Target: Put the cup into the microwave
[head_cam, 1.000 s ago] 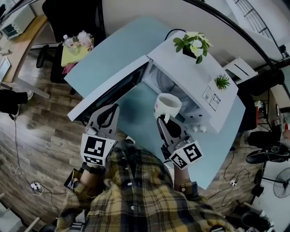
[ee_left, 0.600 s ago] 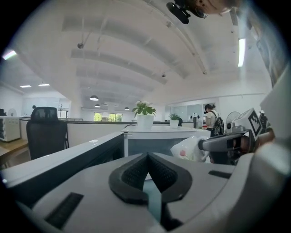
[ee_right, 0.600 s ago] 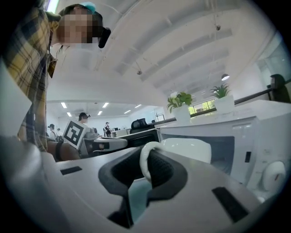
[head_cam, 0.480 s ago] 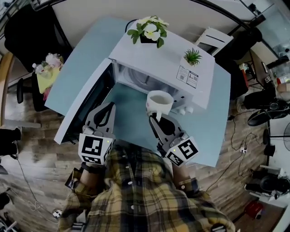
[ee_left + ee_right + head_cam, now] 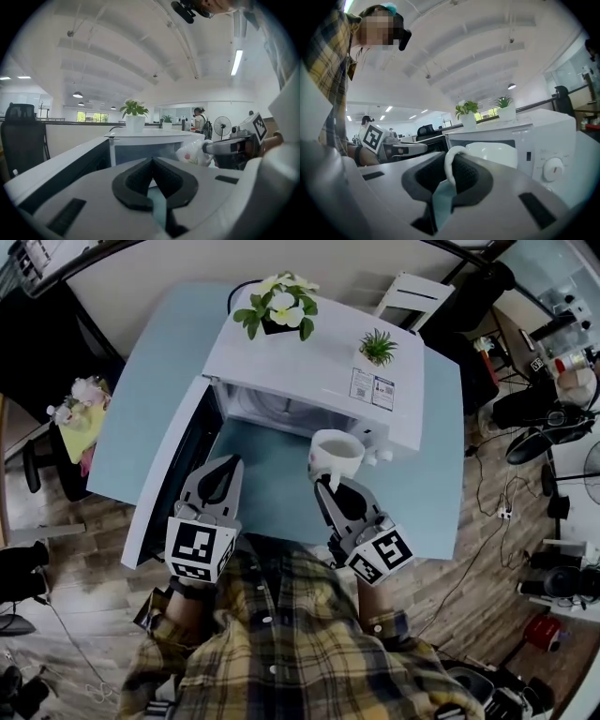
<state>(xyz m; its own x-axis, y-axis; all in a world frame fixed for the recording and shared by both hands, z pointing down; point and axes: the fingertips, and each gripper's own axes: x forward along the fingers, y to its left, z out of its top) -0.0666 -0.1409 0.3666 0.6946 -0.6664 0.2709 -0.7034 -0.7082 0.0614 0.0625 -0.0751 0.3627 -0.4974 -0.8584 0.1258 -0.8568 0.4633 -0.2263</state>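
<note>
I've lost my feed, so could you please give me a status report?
Right gripper shut on cup handle. Left gripper shut, empty. Cup outside microwave. Door open, nothing blocking.

Open-plan office: swivel chair (image 5: pixel 21 136), ceiling light (image 5: pixel 236 62)

The white cup (image 5: pixel 336 454) hangs upright in the air, its handle at 6 o'clock pinched between the jaws of the right gripper (image 5: pixel 330 486); a small print on its side may be a flower. At the cup's 12 o'clock stands the white microwave (image 5: pixel 309 381), the cup just outside its cavity. Its door (image 5: pixel 173 474) is swung wide open toward 8 o'clock.
</note>
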